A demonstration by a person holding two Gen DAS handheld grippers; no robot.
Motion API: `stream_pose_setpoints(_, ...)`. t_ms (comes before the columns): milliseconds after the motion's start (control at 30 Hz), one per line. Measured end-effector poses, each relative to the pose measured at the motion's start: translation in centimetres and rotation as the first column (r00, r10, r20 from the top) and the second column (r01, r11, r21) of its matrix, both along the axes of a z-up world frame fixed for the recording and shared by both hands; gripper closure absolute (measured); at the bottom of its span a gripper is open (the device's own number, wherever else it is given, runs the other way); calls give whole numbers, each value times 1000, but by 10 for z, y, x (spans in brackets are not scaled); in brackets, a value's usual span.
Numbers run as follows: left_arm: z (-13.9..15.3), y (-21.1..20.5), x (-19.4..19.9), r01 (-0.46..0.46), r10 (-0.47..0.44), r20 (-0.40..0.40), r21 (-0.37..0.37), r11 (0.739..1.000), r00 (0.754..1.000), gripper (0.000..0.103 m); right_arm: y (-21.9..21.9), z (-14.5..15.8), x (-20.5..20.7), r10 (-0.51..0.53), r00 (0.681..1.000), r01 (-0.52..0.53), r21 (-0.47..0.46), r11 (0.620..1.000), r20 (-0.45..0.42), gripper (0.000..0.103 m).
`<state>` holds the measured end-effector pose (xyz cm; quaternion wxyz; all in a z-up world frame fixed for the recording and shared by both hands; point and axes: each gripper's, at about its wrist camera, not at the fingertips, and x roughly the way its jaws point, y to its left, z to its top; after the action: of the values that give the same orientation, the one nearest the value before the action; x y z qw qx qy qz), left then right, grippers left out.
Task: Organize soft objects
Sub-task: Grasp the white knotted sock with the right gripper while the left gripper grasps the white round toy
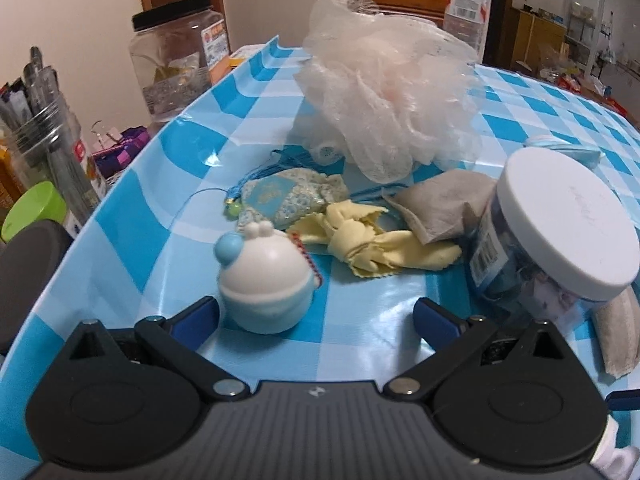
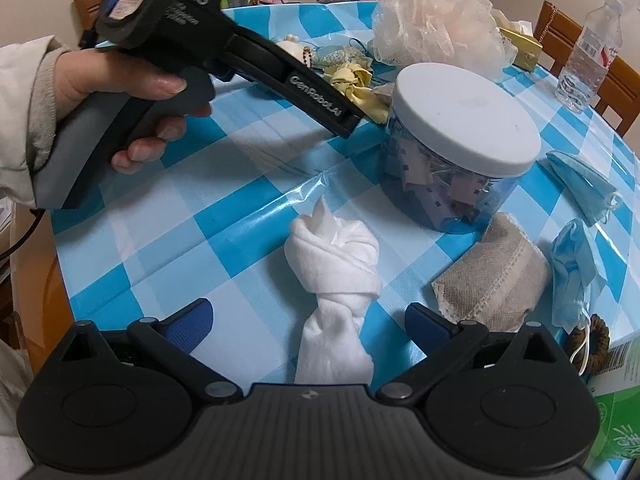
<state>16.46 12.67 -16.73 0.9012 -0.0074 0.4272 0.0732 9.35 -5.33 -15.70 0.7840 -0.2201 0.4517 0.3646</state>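
In the left wrist view my left gripper (image 1: 316,314) is open; a white and blue squishy toy (image 1: 264,284) sits just inside its left finger. Beyond lie a yellow cloth (image 1: 368,246), a blue patterned sachet (image 1: 288,196), a grey pouch (image 1: 444,208) and a peach bath pouf (image 1: 384,80). In the right wrist view my right gripper (image 2: 308,322) is open around a knotted white cloth (image 2: 336,276) on the checked tablecloth (image 2: 160,232). A grey pouch (image 2: 496,280) and blue face masks (image 2: 576,264) lie to its right. The left gripper's body (image 2: 280,68) reaches in from the upper left.
A white-lidded clear jar (image 2: 460,140) stands mid-table, also in the left wrist view (image 1: 560,232). A water bottle (image 2: 588,56), wooden chairs (image 2: 616,72), a black-lidded jar (image 1: 176,60), a pen holder (image 1: 44,152) and a green box (image 2: 616,412) ring the table.
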Motion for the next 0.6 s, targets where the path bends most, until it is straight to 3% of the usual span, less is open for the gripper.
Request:
stream_pose_setpoints(200,1,7,0,-10,10,4,-1,1000,1000,1,10,0,9,-14,1000,14,1,1000,0,1)
stream_pose_setpoints(433,6,5,-2,-3,3,22,25,1000,1000,5,16,6,15,-33,999,33,17,999,10,28)
stream_pose_setpoints(600,10,8,-2,-3,2,38,34,999,999,14,14,11,19,-73,997,73,22,997,5,41)
